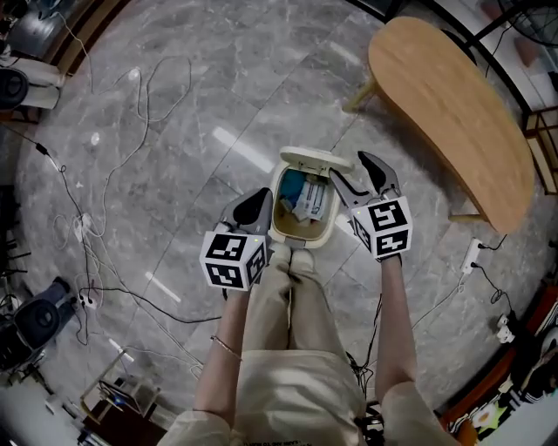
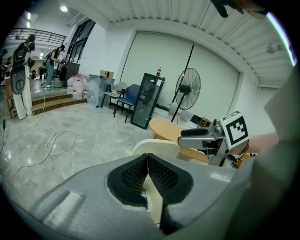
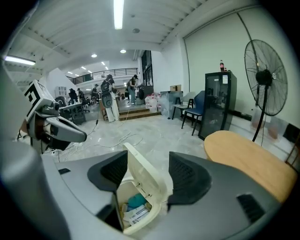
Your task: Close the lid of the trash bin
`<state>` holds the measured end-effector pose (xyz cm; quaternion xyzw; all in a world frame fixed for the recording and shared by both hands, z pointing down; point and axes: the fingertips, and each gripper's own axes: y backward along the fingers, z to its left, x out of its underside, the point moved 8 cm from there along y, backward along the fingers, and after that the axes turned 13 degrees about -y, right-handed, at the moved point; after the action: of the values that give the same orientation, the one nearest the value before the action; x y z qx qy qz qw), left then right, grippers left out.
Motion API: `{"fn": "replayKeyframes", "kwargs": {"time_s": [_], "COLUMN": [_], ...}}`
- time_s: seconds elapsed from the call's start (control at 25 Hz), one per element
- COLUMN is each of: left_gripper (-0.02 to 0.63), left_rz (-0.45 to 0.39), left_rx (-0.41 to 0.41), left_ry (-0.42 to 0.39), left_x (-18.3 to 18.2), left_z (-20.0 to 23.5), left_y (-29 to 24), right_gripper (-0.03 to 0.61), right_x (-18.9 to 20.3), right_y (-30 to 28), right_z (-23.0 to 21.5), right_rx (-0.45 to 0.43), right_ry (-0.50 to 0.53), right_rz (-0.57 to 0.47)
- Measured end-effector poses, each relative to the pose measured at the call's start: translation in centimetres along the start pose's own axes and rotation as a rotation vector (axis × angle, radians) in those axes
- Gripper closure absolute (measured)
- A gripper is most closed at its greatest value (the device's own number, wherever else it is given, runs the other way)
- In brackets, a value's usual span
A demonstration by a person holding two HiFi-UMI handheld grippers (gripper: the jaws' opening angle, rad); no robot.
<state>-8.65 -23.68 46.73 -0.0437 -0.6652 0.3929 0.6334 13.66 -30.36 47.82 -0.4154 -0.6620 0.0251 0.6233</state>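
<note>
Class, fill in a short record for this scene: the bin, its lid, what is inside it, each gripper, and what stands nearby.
Trash bin: cream, on the floor by the person's feet
Lid: open, standing up
Contents: teal item, paper packets
Left gripper: shut, empty, left of the bin
Right gripper: open, lid between its jaws, not clamped
Nearby: wooden table, standing fan

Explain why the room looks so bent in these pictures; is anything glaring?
Wide-angle lenses: head view bows the floor, with glare streaks; left gripper view curves the ceiling inside a dark round rim; right gripper view's strip light is blown out white, yet the trash bin looks sharp.
</note>
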Motion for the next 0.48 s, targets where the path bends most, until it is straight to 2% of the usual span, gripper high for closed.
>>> {"fn": "replayKeyframes", "kwargs": {"time_s": [0.24, 0.48], "left_gripper": [0.591, 0.591], "left_rz": [0.033, 0.050], "left_rx": [0.017, 0.024], "left_ry": [0.011, 0.022], "left_x": [2.3, 3.9], "left_z": [0.4, 0.1], "left_y": [-1.5, -2.4], "right_gripper": [0.301, 0.301], "right_x": [1.0, 2.0], "right_y": [-2.5, -3.9], "right_z": [-0.2, 0.0], "right_rx": [-0.015, -0.048], "right_ry": [0.097, 0.274], "right_rz": [0.051, 0.124]}}
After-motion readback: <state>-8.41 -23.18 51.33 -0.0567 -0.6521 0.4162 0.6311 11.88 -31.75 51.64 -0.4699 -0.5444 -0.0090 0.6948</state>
